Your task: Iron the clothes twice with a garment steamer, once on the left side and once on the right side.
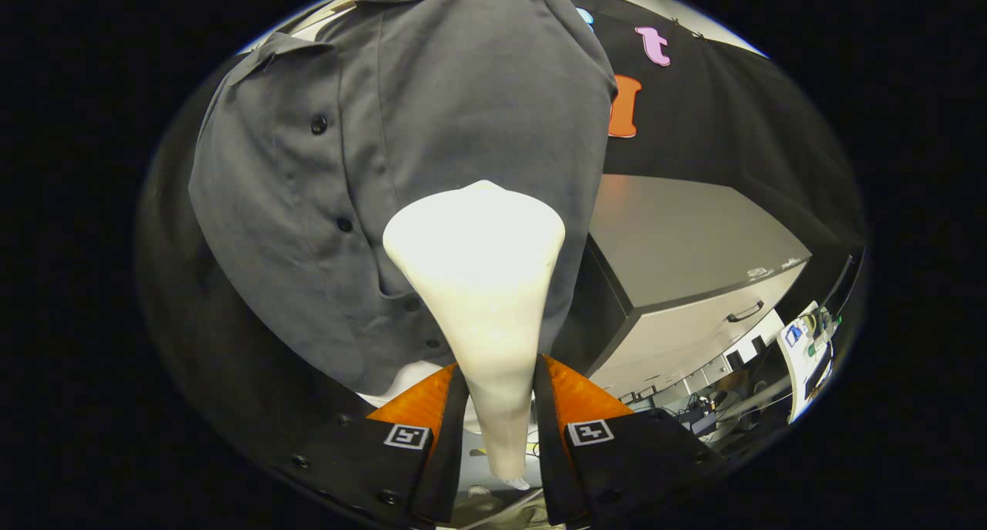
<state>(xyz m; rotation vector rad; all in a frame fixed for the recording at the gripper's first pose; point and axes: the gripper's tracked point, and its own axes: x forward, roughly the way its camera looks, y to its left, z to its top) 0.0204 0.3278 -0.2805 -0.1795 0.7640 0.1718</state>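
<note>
Your gripper (499, 376) fingers are clamped on the garment steamer (480, 283) handle; its head sits against the grey shirt (432, 129) ahead. Grey cabinet (694, 260) stands just right.

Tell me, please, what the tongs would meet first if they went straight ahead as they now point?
Probably the grey shirt: the tongs, shut on the white steamer head, aim it at the shirt front. The remaining gap is unclear.

Ahead: the way forward is blocked by the grey shirt (432, 152), against which the steamer (478, 283) clamped between the jaws is set.
Right: the cabinet (694, 260) stands close beside the shirt.
Lower right: open room is left past the cabinet.
</note>
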